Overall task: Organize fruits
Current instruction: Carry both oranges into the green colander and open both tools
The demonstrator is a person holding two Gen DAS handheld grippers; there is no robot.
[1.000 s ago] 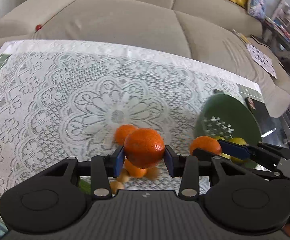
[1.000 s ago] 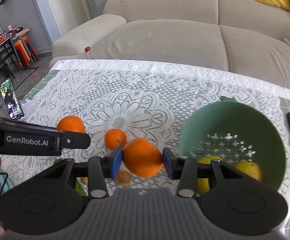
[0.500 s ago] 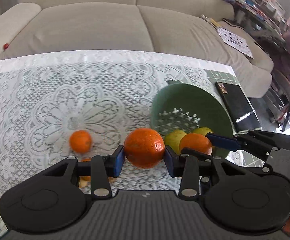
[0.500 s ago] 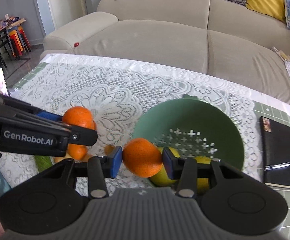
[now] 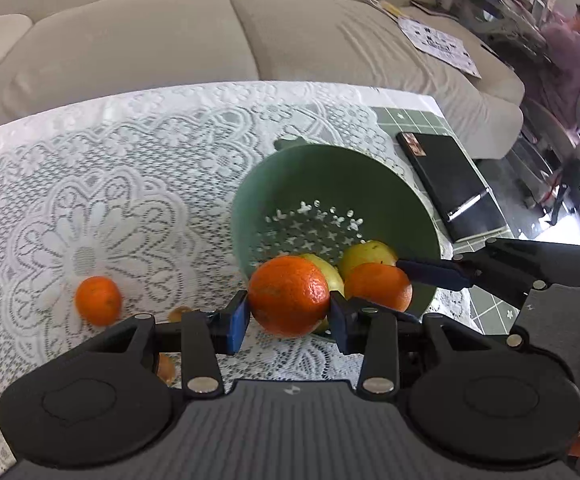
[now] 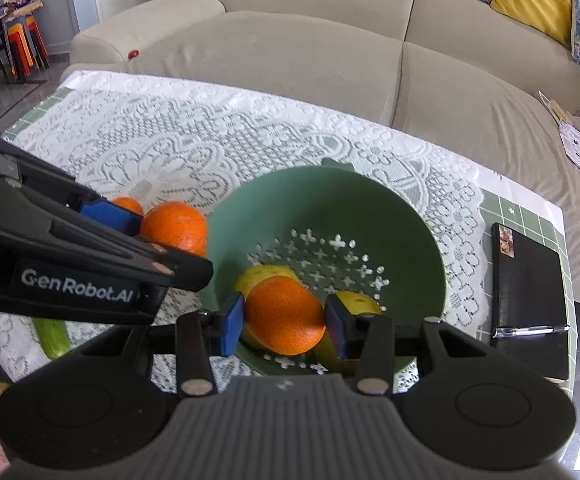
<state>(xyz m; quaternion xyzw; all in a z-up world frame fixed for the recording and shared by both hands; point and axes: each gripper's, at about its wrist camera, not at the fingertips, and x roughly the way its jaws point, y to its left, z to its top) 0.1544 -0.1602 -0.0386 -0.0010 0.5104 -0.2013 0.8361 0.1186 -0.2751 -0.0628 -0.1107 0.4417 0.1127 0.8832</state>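
My left gripper [image 5: 289, 320] is shut on an orange [image 5: 289, 296], held at the near-left rim of the green colander [image 5: 330, 176]. My right gripper [image 6: 284, 325] is shut on another orange [image 6: 284, 314], held over the colander's [image 6: 370, 208] near side. Two yellow-green fruits [image 5: 366, 252] lie inside the colander. In the right wrist view the left gripper's orange [image 6: 175, 229] shows just left of the rim. A small orange [image 5: 98, 300] lies on the lace cloth to the left.
A black notebook with a pen [image 6: 528, 280] lies right of the colander. A green cucumber [image 6: 52, 336] and small brown fruits [image 5: 178, 314] lie on the cloth near the front. A beige sofa [image 6: 310, 48] stands behind the table. A person [image 5: 578, 40] sits far right.
Both grippers have carried their oranges to the right, toward the colander. The right one is now over its inside, the left one at its rim.
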